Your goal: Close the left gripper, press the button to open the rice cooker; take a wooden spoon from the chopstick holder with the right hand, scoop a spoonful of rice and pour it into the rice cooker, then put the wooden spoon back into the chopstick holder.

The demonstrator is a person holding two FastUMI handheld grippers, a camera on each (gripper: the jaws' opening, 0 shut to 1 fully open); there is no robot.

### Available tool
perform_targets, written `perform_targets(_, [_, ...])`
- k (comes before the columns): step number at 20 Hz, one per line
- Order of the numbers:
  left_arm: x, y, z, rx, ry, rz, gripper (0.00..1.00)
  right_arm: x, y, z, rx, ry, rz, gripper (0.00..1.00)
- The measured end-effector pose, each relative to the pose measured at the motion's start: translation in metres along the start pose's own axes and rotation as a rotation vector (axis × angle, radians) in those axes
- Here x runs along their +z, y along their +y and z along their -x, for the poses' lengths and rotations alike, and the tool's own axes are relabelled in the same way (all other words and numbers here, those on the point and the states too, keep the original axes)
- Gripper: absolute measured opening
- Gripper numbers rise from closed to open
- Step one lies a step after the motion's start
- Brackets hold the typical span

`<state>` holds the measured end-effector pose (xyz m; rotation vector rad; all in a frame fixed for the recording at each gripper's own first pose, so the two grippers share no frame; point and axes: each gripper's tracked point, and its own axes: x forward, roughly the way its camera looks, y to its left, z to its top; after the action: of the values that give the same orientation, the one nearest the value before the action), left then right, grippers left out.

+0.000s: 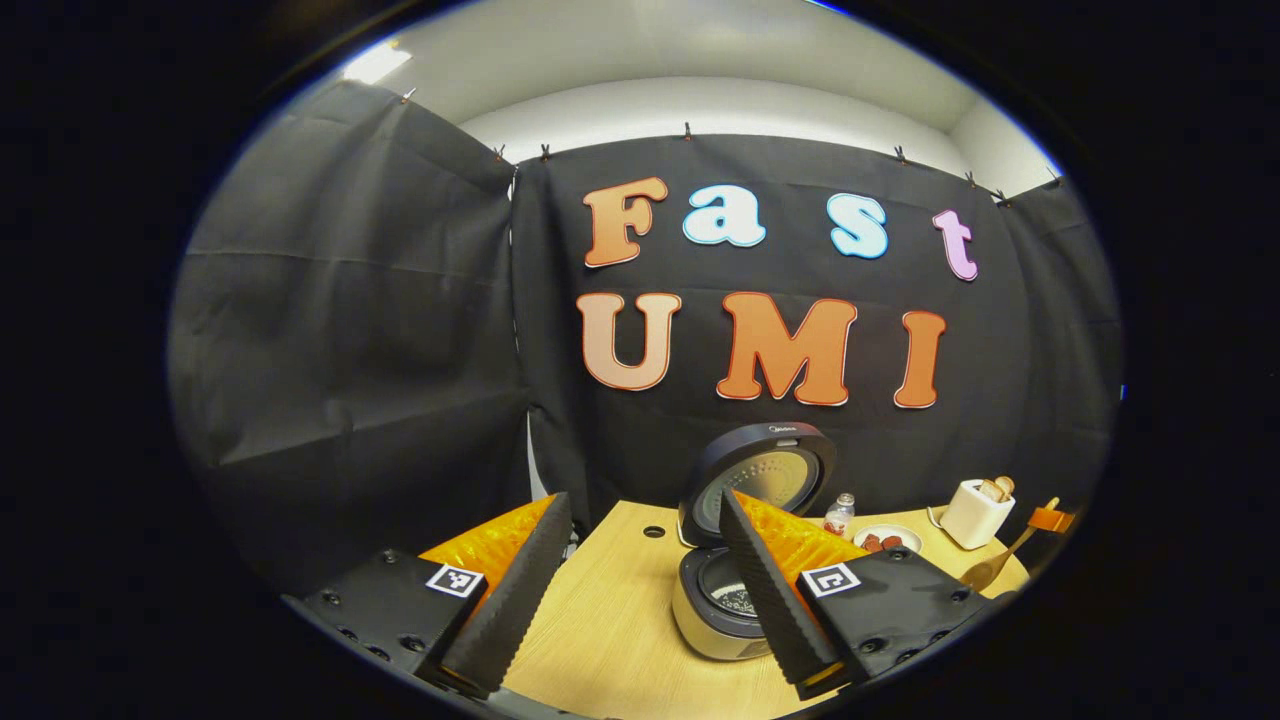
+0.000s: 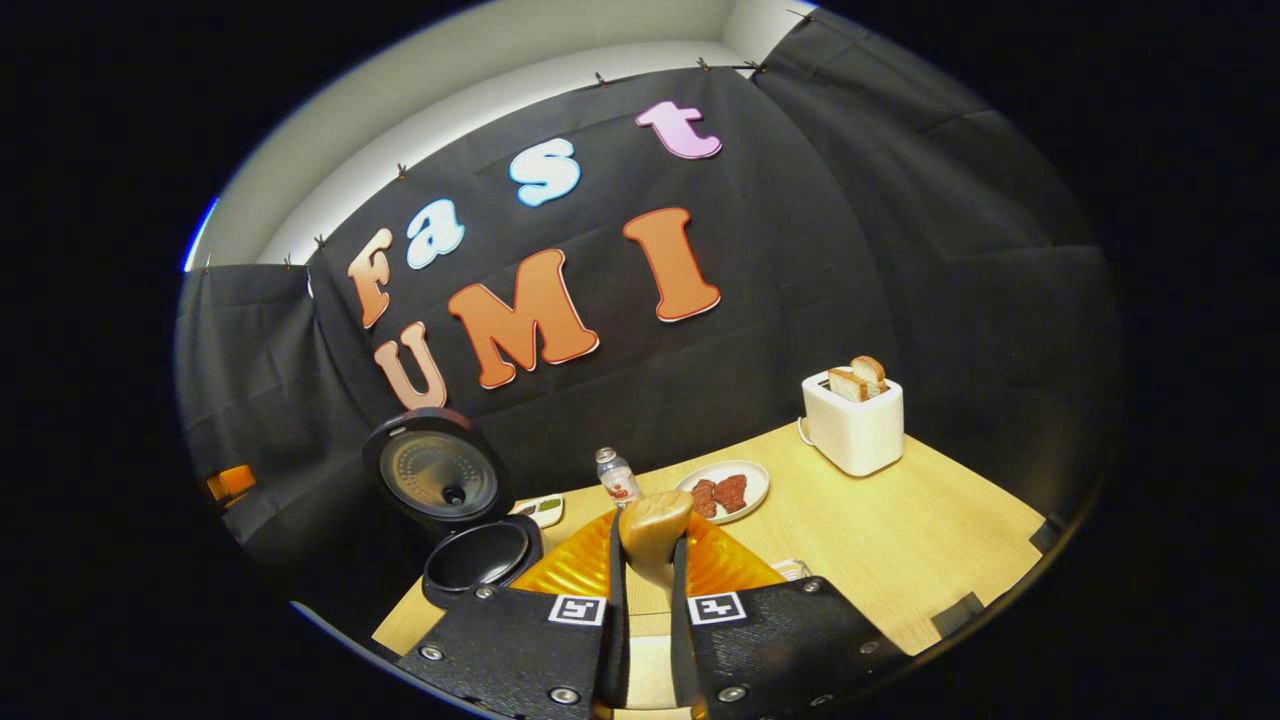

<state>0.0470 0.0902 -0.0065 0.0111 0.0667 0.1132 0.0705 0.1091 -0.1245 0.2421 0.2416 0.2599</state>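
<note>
The rice cooker (image 1: 705, 610) stands on the wooden table with its lid (image 1: 765, 478) raised upright. A few pale specks lie in its inner pot. My left gripper (image 1: 640, 600) is open with nothing between its wide-spread fingers, and the cooker sits just behind the right finger (image 1: 770, 590). My right gripper (image 2: 648, 548) is shut on the wooden spoon (image 2: 652, 528), whose bowl sticks up past the fingertips. The spoon (image 1: 995, 568) also appears at the far right of the left gripper view. From the right gripper, the open cooker (image 2: 478, 560) is ahead to the left, its lid (image 2: 440, 475) up.
A white toaster (image 2: 852, 425) with bread stands at the back right. A plate (image 2: 752, 478) with red pieces and a small bottle (image 2: 615, 475) sit near the wall. A little dish (image 2: 540, 508) lies beside the cooker. Bare table (image 2: 900, 540) lies right of my right gripper.
</note>
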Motion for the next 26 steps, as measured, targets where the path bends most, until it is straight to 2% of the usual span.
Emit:
perform_targets(5, [0.001, 0.013, -0.011, -0.049, -0.006, -0.015, 0.98, -0.048, 0.023, -0.002, -0.022, 0.047, 0.075, 0.16])
perform_targets(16, [-0.011, 0.054, -0.029, -0.1, 0.009, -0.062, 1.0, -0.132, 0.014, -0.006, -0.206, 0.143, 0.203, 0.16])
perform_targets(17, [-0.012, 0.056, -0.031, -0.103, 0.013, -0.061, 1.0, -0.133, 0.017, -0.005, -0.212, 0.134, 0.195, 0.12])
perform_targets(18, [-0.013, 0.058, -0.032, -0.108, 0.017, -0.057, 1.0, -0.134, 0.018, -0.006, -0.21, 0.132, 0.169, 0.16])
perform_targets(21, [-0.015, 0.064, -0.034, -0.114, 0.018, -0.037, 1.0, -0.153, 0.035, -0.009, -0.154, 0.139, -0.01, 0.16])
perform_targets(24, [-0.017, 0.068, -0.034, -0.118, 0.02, -0.027, 1.0, -0.156, 0.037, -0.01, -0.137, 0.131, -0.163, 0.16])
perform_targets(26, [-0.019, 0.068, -0.035, -0.12, 0.02, -0.028, 1.0, -0.157, 0.034, -0.01, -0.137, 0.133, -0.311, 0.16])
